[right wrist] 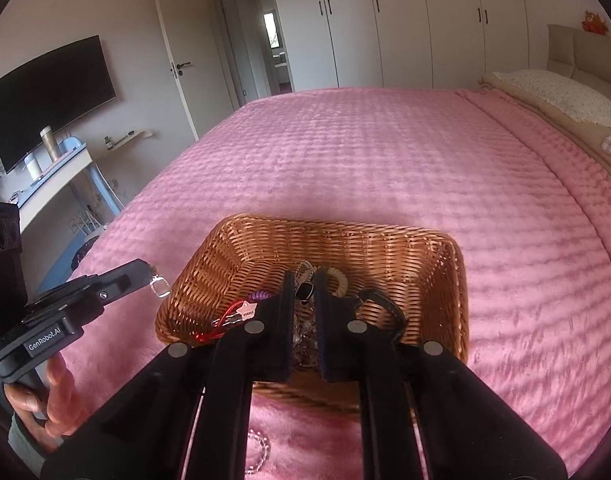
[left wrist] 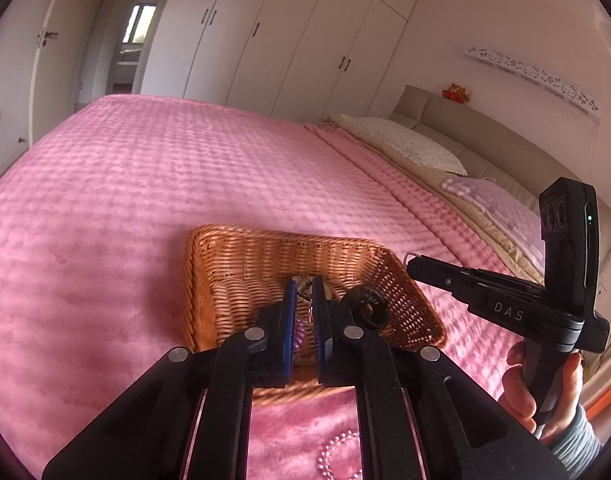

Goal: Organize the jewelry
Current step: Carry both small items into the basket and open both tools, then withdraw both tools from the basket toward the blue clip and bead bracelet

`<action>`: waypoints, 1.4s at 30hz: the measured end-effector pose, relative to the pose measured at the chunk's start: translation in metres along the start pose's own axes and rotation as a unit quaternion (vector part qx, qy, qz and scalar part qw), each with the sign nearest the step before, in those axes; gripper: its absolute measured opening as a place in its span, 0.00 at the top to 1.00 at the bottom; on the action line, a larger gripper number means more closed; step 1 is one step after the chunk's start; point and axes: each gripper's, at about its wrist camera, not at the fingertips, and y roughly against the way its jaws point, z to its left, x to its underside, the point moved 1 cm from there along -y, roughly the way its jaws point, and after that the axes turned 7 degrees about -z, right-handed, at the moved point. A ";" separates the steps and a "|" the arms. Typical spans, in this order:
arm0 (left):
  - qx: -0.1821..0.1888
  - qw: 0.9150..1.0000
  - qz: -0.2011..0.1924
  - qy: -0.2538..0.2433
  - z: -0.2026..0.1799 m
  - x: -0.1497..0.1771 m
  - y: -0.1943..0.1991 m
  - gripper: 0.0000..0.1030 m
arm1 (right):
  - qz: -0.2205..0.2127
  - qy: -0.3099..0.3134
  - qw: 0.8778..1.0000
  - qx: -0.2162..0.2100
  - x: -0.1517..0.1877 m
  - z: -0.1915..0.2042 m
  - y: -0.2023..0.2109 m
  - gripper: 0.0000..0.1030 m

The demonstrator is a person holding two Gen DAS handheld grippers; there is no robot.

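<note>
A wicker basket [left wrist: 241,256] sits on the pink bedspread and holds jewelry; it also shows in the right wrist view [right wrist: 385,248]. My left gripper [left wrist: 304,285] is nearly shut on a small silver clasp piece over the basket; from the right wrist view the clasp [right wrist: 160,286] hangs at its tip [right wrist: 147,267]. My right gripper [right wrist: 304,280] is nearly shut on a dark-stoned pendant [right wrist: 304,292] above the basket. A black bracelet [left wrist: 365,300], a red cord piece [right wrist: 229,316] and a purple coil [right wrist: 259,296] lie in the basket.
A pink bead necklace [left wrist: 337,456] lies on the bedspread [left wrist: 145,184] in front of the basket. Pillows [left wrist: 409,144] and a headboard are at the right. Wardrobes [right wrist: 405,20] stand behind the bed, a desk and TV [right wrist: 49,100] at the left.
</note>
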 end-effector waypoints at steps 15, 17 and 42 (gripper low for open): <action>-0.059 0.995 0.068 -0.035 0.011 0.019 -0.088 0.94 | 0.101 -0.018 0.995 0.018 0.008 -0.025 -0.102 0.92; -0.063 0.995 0.070 -0.039 0.011 0.022 -0.089 0.94 | 0.102 -0.016 0.994 0.025 0.010 -0.026 -0.103 0.92; -0.029 0.999 -0.031 -0.030 -0.018 0.015 0.054 0.53 | 0.023 -0.044 0.998 -0.045 0.035 0.008 0.027 0.53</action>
